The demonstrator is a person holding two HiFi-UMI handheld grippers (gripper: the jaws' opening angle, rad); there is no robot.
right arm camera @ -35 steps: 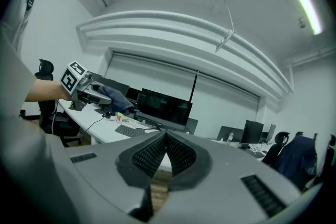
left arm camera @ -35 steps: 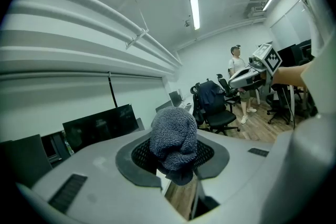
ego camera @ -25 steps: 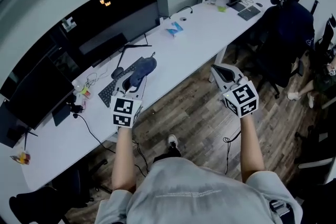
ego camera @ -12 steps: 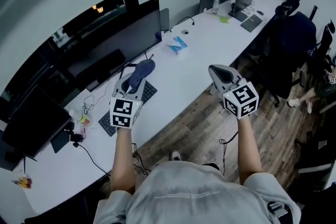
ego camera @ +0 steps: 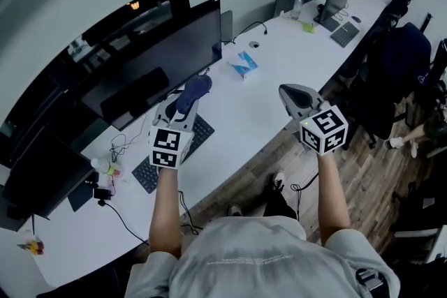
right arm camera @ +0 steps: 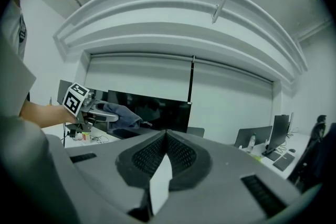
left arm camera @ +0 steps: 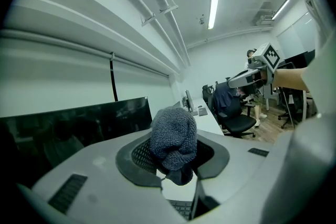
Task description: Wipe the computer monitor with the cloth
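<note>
A person stands at a long white desk [ego camera: 246,108], seen from above, holding 1 gripper in each hand.

The left gripper [ego camera: 183,107] pinches a dark blue-grey knitted cloth [ego camera: 193,88] between its 2 jaws. The bunched cloth sticks up past the jaw tips. It is held in the air over the middle of the desk, above a black keyboard [ego camera: 148,174], and near the lower edge of a wide black computer monitor [ego camera: 155,59]. Whether the cloth touches the screen cannot be told.

The monitor stands along the desk's far edge, its screen dark.

The right gripper [ego camera: 289,93] hangs over the desk's near edge, well apart from the left gripper. Its jaws are pressed together with nothing between them.

A small blue packet [ego camera: 243,64] lies on the desk beyond the monitor's right end. More monitors stand at the desk's far right end, and a dark office chair [ego camera: 399,59] is beside them.
</note>
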